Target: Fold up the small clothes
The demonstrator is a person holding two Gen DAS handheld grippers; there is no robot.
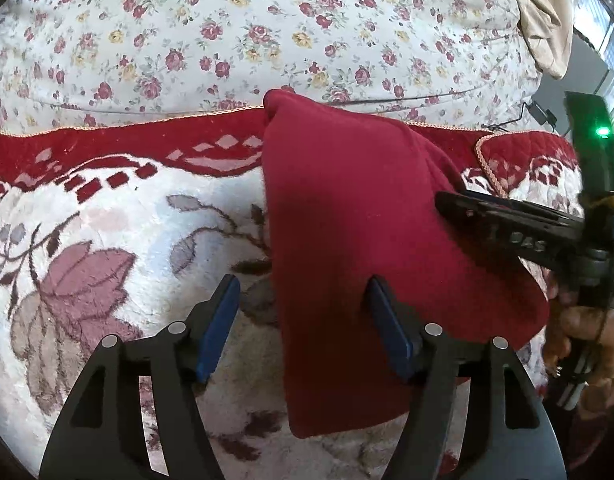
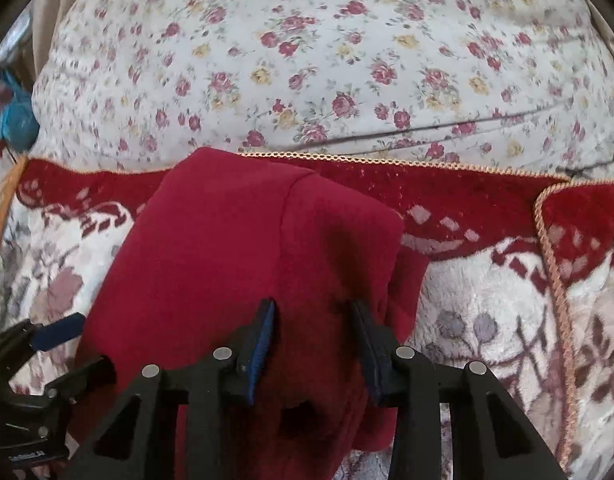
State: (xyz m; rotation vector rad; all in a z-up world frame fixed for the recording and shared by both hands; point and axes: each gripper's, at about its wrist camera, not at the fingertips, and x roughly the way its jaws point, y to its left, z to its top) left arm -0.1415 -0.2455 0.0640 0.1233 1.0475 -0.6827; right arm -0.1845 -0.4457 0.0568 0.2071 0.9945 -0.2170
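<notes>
A dark red fleece garment (image 1: pixel 347 208) lies folded on a plush white and red blanket (image 1: pixel 107 240). My left gripper (image 1: pixel 303 284) is open, low over the garment's left edge. Its right finger rests on the cloth and its left finger is over the blanket. In the right wrist view the garment (image 2: pixel 235 256) fills the middle. My right gripper (image 2: pixel 313 306) is open close above its right part, with red cloth showing between the pads and no pinch visible. The right gripper (image 1: pixel 447 204) reaches in from the right, held by a hand (image 1: pixel 587 340). The left gripper (image 2: pixel 95 340) shows at lower left.
A floral quilt (image 1: pixel 267 32) bulges behind the blanket's red border, with a thin black cable (image 1: pixel 387 100) across it. Beige fabric (image 1: pixel 543 8) hangs at the top right. A teal object (image 2: pixel 17 116) sits beyond the quilt's left end. A second braided blanket edge (image 2: pixel 555 280) overlaps at right.
</notes>
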